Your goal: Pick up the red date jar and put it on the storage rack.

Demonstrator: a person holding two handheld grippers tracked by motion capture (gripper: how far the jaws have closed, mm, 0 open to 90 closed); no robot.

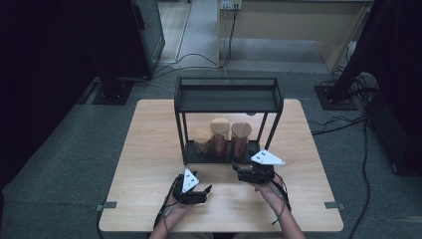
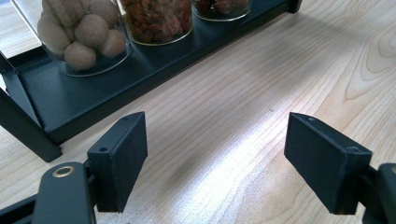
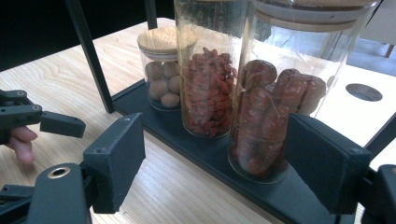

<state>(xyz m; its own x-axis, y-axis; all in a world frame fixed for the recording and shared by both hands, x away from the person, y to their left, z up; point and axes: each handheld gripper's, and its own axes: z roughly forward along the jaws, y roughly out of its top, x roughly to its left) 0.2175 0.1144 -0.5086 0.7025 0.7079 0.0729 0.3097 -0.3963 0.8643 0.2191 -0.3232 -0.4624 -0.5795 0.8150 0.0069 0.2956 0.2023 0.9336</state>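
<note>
So there's a light wood worktop [image 1: 149, 149] with a black two-level metal rack [image 1: 228, 99] standing toward its far edge, and three glass jars with wooden lids lined up on the rack's bottom tray. From the high view they sit left to right: a short jar of round pale balls [image 1: 202, 141], a taller jar of small red dried bits [image 1: 219, 137] and a tall jar of big reddish-brown fruits [image 1: 240, 139], all upright and just beside one another. The right tool [image 1: 238, 168] sits right at the front edge of the rack, and in the right gripper view its two black jaws stand wide apart with the fruit jar [image 3: 275, 112] in line between them (the pads aren't touching the glass though, so it has hold of nothing). The red-bits jar [image 3: 208, 84] is next to it and the jar of balls [image 3: 162, 70] is farthest off. The left tool [image 1: 203, 190] is lower down on the worktop, well in front of the rack's left corner, and in the left gripper view its jaws are open over bare wood, gripping nothing, with the rack's tray [image 2: 84, 98] and the jar of balls [image 2: 79, 35] up ahead.
</note>
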